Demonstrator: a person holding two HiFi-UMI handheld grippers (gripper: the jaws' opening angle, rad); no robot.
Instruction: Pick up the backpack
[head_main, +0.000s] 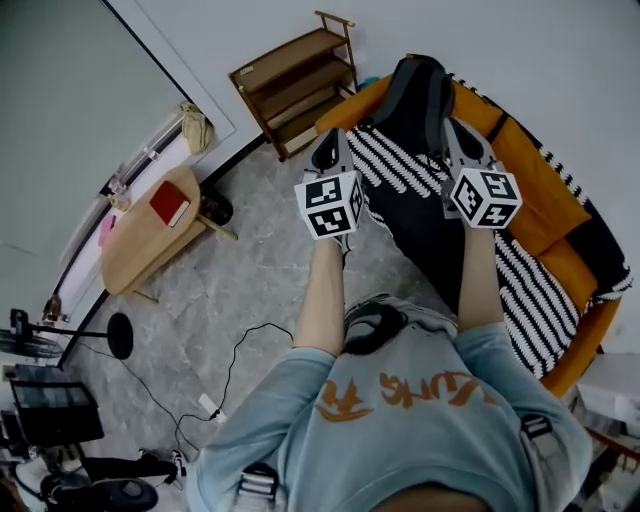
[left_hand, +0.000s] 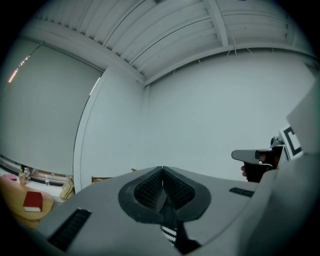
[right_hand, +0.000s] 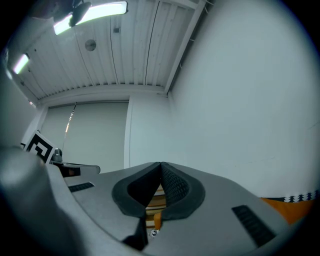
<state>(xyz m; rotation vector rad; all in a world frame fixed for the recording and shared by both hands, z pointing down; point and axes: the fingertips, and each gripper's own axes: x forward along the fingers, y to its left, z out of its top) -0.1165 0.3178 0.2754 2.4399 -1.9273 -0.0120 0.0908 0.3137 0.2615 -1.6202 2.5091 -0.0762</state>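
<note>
Pale wood fills the left of the head view: a round tabletop (head_main: 140, 250) carrying a red book (head_main: 169, 203), with a brown wooden shelf rack (head_main: 295, 85) against the wall at upper centre and grey stone floor (head_main: 260, 280) below it.

Right of the rack, the left hand-held gripper (head_main: 332, 148) reaches out level towards the near edge of a black-and-white striped blanket (head_main: 400, 165). In its own view the ribbed pads meet at their tips, so the jaws are together. A dark strip shows low in the gap behind them, and I cannot tell whether it is a strap.

The black backpack (head_main: 418, 95) sits at upper centre-right, on the blanket that covers an orange sofa (head_main: 540, 190), between the two grippers and just beyond their tips.

The right hand-held gripper (head_main: 458, 135) is beside the bag's right flank. Its jaws are also pressed together, and only shelf wood and a sliver of orange show through the gap.

As I judge it, no firm hold is proven yet. A good pickup means spreading the jaws, seating each pair on a shoulder strap or the top handle, closing fully, then raising both hands evenly. The soft bag will likely sag and swing if one side leads.
</note>
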